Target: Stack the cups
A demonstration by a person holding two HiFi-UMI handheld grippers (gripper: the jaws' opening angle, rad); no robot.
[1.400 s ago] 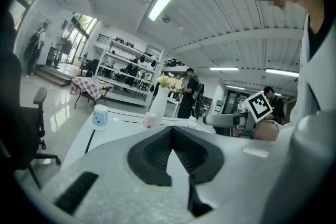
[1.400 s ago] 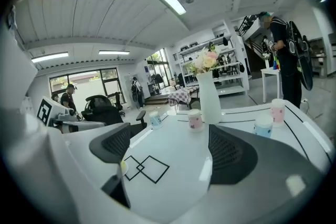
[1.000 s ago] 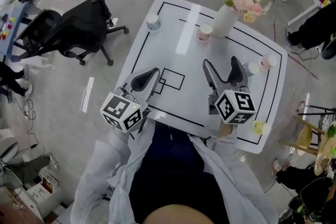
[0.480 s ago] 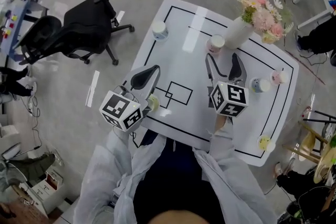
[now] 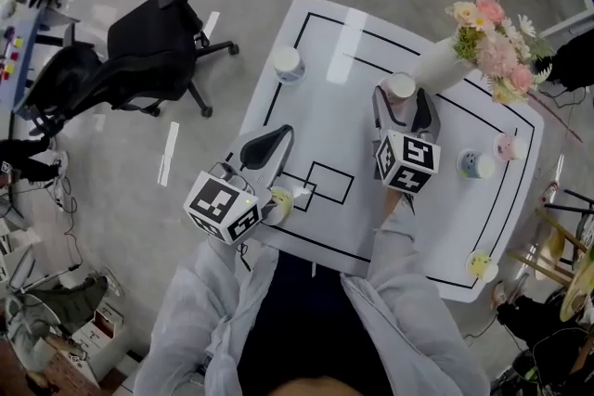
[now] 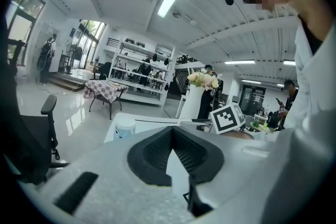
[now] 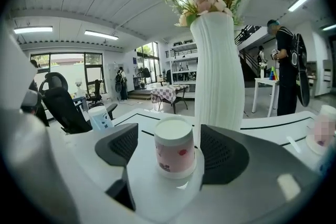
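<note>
An upturned pink-patterned cup [image 5: 401, 86] [image 7: 174, 152] stands on the white table [image 5: 325, 107] just in front of the vase. My right gripper [image 5: 401, 95] [image 7: 169, 131] has a jaw on each side of it; the jaws have just been closing, but gaps still show between pads and cup. My left gripper [image 5: 277, 134] [image 6: 171, 131] hovers over the table's near left part, shut and empty. A yellow cup [image 5: 277, 204] sits beside its marker cube. Other cups: blue-printed [image 5: 289, 63] [image 6: 125, 126] [image 7: 100, 117] far left, blue [image 5: 474, 165], pink [image 5: 507, 146] and yellow [image 5: 481, 265] at the right.
A tall white vase [image 5: 436, 65] [image 7: 218, 60] with flowers [image 5: 492, 23] stands right behind the pink cup. A black office chair [image 5: 148, 51] is on the floor left of the table. Black lines mark rectangles on the tabletop.
The right gripper has moved away from me across the table and now has its jaws on both sides of the pink cup by the vase. The left gripper has also moved forward a little.
</note>
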